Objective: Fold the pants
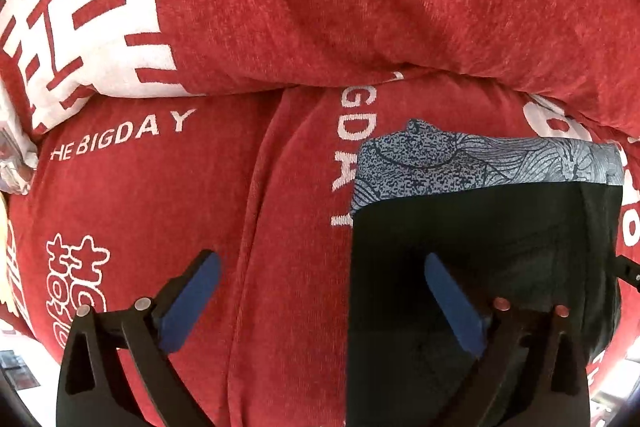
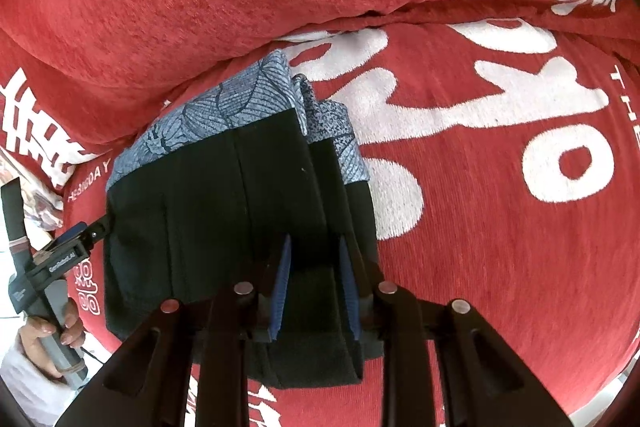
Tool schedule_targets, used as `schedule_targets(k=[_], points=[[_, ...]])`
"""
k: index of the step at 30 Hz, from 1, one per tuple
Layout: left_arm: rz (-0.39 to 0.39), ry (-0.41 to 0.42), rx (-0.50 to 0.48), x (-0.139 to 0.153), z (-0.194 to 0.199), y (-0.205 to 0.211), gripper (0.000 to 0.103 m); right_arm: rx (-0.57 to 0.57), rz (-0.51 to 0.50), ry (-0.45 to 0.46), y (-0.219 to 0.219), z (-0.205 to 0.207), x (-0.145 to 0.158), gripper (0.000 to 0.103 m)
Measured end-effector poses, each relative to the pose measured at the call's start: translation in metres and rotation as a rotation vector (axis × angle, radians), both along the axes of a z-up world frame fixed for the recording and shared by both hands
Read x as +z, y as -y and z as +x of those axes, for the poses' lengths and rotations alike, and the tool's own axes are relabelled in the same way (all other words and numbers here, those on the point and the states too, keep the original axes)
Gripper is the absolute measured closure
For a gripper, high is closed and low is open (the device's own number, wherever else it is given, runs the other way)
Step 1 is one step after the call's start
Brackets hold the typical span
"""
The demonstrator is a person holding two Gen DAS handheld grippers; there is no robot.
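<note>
Pants (image 2: 224,235), black with blue patterned waistband (image 2: 240,99), lie folded on the red cover (image 2: 480,267). My right claw (image 2: 314,287) pinches a narrow fold at the near edge; my left claw (image 1: 320,303) gapes wide, holding nothing. Risk: a snagged pad dragging the stack askew. Farther off, lettering reads "THE BIGDAY" (image 1: 124,137).

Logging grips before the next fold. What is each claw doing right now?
Left claw: open wide, holding nothing, half over the folded pants.
Right claw: closed on a fold of the pants.
</note>
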State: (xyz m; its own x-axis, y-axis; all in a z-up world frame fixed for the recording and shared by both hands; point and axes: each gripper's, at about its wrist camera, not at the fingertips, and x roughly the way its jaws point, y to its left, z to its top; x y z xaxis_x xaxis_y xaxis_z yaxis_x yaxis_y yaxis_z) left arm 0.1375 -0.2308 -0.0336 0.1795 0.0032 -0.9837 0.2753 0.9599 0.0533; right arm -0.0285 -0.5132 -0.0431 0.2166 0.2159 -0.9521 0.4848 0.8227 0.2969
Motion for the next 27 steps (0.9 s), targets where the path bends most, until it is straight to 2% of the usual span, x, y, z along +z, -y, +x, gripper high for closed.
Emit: schedule_targets(k=[5,8,12,14,18,22,25,27], points=[[-0.019,-0.033,0.003,0.002,-0.003,-0.005,0.001,-0.023,0.002,-0.014,0.004,-0.014,0.006,0.071],[-0.063,-0.077,0.017,0.003,-0.009,-0.014,0.001,-0.040,0.010,-0.021,0.010,-0.025,0.010,0.071],[-0.117,-0.128,0.019,0.003,-0.018,-0.022,0.001,-0.055,0.043,-0.035,0.017,-0.040,0.009,0.052],[-0.112,-0.136,-0.011,0.003,-0.023,-0.022,0.001,-0.061,0.064,-0.038,0.020,-0.047,0.008,0.050],[-0.129,-0.169,-0.052,0.001,-0.024,-0.021,0.001,-0.055,0.102,-0.019,0.023,-0.051,0.006,0.035],[-0.221,-0.257,-0.020,-0.009,-0.021,-0.023,0.001,-0.053,0.157,0.026,0.026,-0.046,0.002,0.033],[-0.266,-0.290,0.004,-0.016,-0.020,-0.021,0.001,-0.052,0.215,0.036,0.027,-0.042,-0.006,0.026],[-0.304,-0.312,0.013,-0.019,-0.020,-0.019,0.001,-0.046,0.240,0.028,0.026,-0.038,-0.014,0.026]])
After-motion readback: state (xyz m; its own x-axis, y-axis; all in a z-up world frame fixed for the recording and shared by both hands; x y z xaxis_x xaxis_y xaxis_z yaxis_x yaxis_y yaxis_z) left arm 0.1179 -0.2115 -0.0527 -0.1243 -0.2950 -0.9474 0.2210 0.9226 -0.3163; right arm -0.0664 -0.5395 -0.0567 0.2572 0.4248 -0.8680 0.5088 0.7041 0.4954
